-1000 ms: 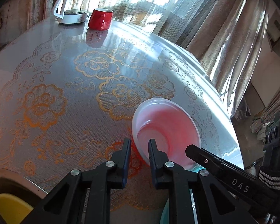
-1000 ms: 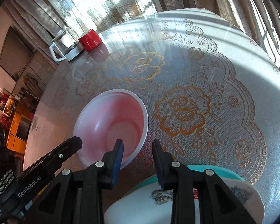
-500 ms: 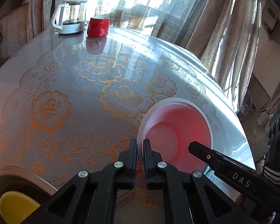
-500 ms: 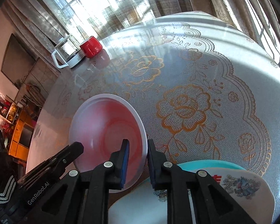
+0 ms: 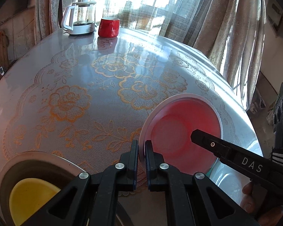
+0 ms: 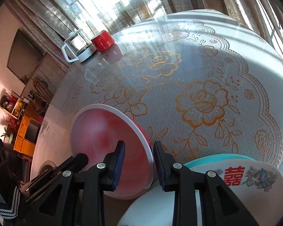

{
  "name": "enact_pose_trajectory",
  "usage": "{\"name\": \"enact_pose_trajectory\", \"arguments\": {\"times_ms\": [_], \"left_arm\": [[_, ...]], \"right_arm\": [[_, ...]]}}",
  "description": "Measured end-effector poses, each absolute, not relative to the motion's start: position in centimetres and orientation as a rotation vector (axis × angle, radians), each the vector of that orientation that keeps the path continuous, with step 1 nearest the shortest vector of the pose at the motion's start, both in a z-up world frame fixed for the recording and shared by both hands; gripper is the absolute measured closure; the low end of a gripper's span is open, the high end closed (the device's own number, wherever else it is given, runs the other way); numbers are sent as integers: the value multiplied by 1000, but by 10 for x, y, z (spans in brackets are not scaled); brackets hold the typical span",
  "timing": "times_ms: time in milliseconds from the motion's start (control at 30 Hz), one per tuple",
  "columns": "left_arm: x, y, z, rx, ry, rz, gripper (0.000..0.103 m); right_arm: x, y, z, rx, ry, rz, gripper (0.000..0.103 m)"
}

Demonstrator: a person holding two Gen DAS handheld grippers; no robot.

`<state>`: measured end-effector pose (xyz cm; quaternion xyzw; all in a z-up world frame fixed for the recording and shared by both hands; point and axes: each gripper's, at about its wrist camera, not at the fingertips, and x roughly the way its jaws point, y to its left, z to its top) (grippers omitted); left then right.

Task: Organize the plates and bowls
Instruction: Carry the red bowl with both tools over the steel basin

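The pink bowl (image 5: 181, 131) is held tilted above the lace-patterned table (image 5: 75, 98), its rim pinched between the closed jaws of the left gripper (image 5: 141, 148). The right gripper (image 6: 138, 150) straddles the opposite rim, its jaws just reopened and clear. A decorated plate (image 6: 254, 177) (right view only) lies below; a yellow bowl (image 5: 30, 195) appears only leftward.

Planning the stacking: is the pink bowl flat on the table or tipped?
Tipped: the pink plastic bowl faces sideways, rim pinched by the left gripper.
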<state>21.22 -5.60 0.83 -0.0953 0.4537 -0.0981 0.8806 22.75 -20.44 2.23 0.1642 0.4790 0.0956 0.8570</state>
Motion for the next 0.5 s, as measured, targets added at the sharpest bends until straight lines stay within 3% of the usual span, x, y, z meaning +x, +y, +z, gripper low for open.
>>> {"name": "enact_pose_trajectory", "arguments": {"times_ms": [100, 233, 300, 500], "left_arm": [[218, -49, 3, -239, 968, -198, 96], [221, -49, 3, -249, 975, -211, 82], [223, -51, 4, -254, 982, -228, 81], [229, -63, 4, -227, 985, -264, 81]], "right_arm": [[228, -206, 21, 345, 1008, 189, 68], [227, -209, 20, 351, 1004, 182, 68], [226, -211, 21, 356, 998, 176, 68], [230, -206, 19, 354, 998, 187, 86]]}}
